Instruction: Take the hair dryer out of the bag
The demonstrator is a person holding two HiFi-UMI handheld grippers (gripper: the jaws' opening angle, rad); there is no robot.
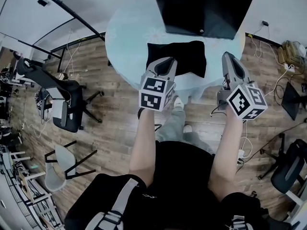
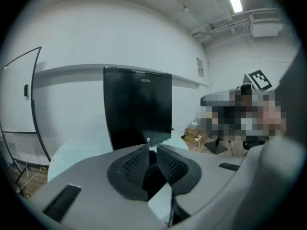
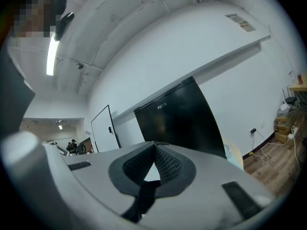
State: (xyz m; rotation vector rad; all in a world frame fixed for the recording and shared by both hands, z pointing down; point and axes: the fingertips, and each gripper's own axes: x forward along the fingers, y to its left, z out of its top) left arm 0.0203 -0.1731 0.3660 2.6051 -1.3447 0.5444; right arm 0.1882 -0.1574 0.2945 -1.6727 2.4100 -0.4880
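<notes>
Where the person's forearms (image 1: 144, 147) reach up from 6 o'clock in the head view, each ends in a gripper. The left gripper (image 1: 168, 61) has its jaws a narrow slit apart with nothing between them. Its tip overlaps the near left edge of the black bag (image 1: 187, 51) — whether it touches, I cannot tell. The right gripper (image 1: 227, 57), jaws pressed together and empty, sits at 3 o'clock of the bag, apart from it. The bag lies flat on the round pale table (image 1: 127, 32); the hair dryer itself cannot be made out. At 12 o'clock beyond the bag stands a black screen (image 1: 206, 6).
</notes>
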